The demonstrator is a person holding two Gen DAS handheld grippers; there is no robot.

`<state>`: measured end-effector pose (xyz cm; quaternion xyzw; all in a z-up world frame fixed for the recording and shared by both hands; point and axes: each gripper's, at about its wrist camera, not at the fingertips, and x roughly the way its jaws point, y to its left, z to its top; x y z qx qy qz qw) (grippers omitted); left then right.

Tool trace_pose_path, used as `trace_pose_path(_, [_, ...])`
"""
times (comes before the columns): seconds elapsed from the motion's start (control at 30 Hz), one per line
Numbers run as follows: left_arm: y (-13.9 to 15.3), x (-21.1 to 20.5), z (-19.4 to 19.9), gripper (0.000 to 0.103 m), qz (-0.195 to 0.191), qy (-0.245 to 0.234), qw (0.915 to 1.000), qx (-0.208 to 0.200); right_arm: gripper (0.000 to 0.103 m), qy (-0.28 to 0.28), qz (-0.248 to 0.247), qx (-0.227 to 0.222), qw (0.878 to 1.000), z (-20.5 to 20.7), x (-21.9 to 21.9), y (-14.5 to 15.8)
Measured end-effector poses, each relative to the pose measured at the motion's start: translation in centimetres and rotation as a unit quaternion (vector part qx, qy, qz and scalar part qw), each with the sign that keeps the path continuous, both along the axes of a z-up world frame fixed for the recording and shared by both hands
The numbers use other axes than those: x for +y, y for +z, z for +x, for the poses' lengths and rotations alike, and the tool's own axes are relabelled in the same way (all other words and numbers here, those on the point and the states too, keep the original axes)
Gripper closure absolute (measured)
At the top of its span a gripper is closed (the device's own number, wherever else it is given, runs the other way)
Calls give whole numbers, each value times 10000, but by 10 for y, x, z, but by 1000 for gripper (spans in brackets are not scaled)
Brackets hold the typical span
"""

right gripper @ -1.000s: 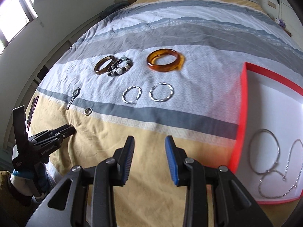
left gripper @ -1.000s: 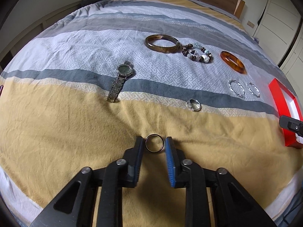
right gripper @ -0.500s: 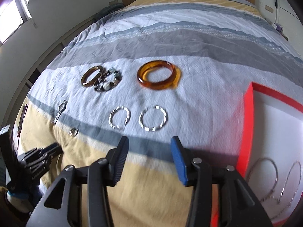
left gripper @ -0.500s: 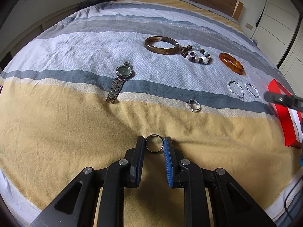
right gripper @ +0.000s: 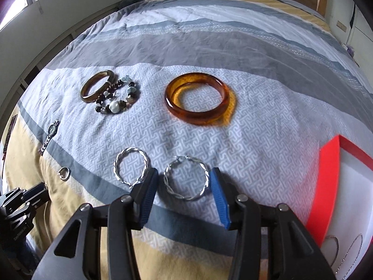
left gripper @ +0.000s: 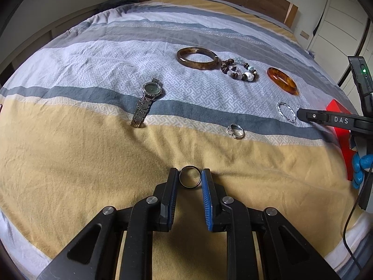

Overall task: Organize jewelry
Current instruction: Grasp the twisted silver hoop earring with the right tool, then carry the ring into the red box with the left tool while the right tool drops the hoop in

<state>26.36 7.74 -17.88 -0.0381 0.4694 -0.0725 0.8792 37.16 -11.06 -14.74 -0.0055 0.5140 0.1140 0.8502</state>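
My left gripper (left gripper: 190,177) is shut on a plain silver ring (left gripper: 190,180), pinched between its pads just above the yellow blanket. My right gripper (right gripper: 184,176) is open, its jaws on either side of a twisted silver hoop (right gripper: 185,180) lying on the bedspread; whether the pads touch it I cannot tell. A second twisted hoop (right gripper: 131,168) lies just left of it. The red tray (right gripper: 329,186) with chains inside sits at the right.
On the bed lie an amber bangle (right gripper: 195,101), a brown bangle (right gripper: 96,88), a beaded bracelet (right gripper: 117,100), a watch (left gripper: 146,102) and a stone ring (left gripper: 236,131). The right gripper's body (left gripper: 335,119) shows at the right of the left wrist view.
My left gripper has closed onto the plain ring. My right gripper has moved forward from the yellow band to the right hoop and opened wider around it.
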Motion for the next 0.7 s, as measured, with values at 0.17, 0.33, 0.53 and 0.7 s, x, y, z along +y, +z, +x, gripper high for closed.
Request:
trace_pose_path(0.17, [4,-3,-3,83,70,-5,10000,-11,65,-29,189,-82,9998,-8,-8,8])
trace_pose_path(0.33, [13,-3,-10,83,134,53,9999,-50,65,-23,357,-223,9991,-26,-15,28])
trace_pose_path(0.53, [33,-9,-24,83,173,90,9997,-168,65,-53,499,-398,9980,-57,-29,56])
trace_pose_path(0.7, [56,-30,-37,83,208,-67,9992,-345,65,-179,535,-571,9968,-85,-49,79])
